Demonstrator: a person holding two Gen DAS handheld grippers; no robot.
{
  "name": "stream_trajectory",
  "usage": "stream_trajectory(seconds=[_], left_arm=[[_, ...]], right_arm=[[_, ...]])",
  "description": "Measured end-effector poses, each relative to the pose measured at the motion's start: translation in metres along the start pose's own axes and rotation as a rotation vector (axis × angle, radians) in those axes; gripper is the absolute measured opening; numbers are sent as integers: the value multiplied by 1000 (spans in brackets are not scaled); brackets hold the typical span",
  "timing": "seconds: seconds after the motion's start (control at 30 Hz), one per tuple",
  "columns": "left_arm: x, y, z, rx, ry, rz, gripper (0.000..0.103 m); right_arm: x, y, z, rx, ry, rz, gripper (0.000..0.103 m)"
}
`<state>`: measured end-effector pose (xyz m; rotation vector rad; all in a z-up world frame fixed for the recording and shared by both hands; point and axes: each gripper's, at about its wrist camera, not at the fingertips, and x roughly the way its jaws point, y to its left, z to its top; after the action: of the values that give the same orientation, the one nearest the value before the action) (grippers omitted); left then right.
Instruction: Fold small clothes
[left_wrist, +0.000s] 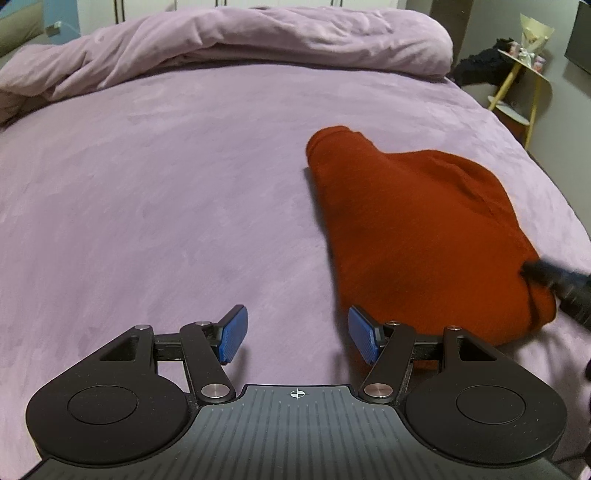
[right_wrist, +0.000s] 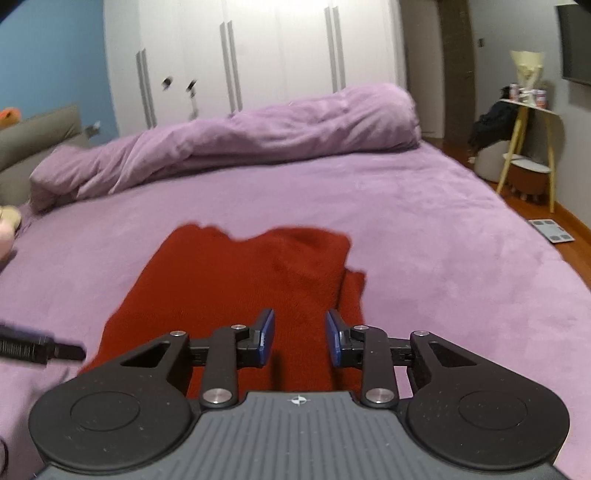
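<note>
Both hand-held grippers — left (left_wrist: 297, 334) and right (right_wrist: 299, 338) — hang wide open, holding nothing, over the bulky rust-red knitted garment (right_wrist: 236, 291) toward the purple bed's (left_wrist: 147, 184) right edge — springy folds may unroll.

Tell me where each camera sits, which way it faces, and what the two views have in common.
Left wrist: rides on the left gripper, looking across the purple bed; open blue-padded fingers over bare sheet, red garment off to the right, the other gripper's tip at the right edge.
Right wrist: rides on the right gripper, aimed over the red garment toward the wardrobe; open fingers above the cloth.
Shared: garment, bed, rumpled duvet, yellow-legged side table.
</note>
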<state>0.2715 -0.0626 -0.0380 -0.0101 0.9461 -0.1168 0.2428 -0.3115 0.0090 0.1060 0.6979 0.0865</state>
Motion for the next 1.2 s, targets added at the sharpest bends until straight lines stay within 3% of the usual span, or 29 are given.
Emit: stream_trajectory(seconds=[0.1,0.2,0.37,0.43,0.47,0.53,0.67,0.73,0.83,0.97,1.07,1.2], left_arm=[[4,-3,3,15,6,-2,66],[6,7,6,-23,5,-53,67],[21,36,14,-189,13,-293,69],[32,40,18,-216,34,-415,71],[39,41,20,-233,50,-447,71],[56,39,25,-271,77,-501,71],[93,38,34,-358,141,-534,77],[110,41,33,-441,173,-562,75],[123,43,31,-521,184,-568,62],[116,42,32,-499,152,-563,52],[103,49,34,-522,136,-589,50],[67,66,34,-459,108,-566,50]], right_arm=[[20,5,-16,-110,90,-32,25],[22,-1,-21,-157,79,-42,29],[14,-41,-6,65,94,43,47],[16,-65,-4,199,119,110,54],[20,-77,-3,275,142,142,62],[37,-103,-3,444,200,248,65],[75,-132,-11,689,277,365,63],[87,-136,-10,744,287,396,52],[107,-133,-12,801,314,441,39],[114,-121,-18,848,299,449,30],[110,-116,-17,872,291,461,28],[102,-105,-11,924,303,537,27]])
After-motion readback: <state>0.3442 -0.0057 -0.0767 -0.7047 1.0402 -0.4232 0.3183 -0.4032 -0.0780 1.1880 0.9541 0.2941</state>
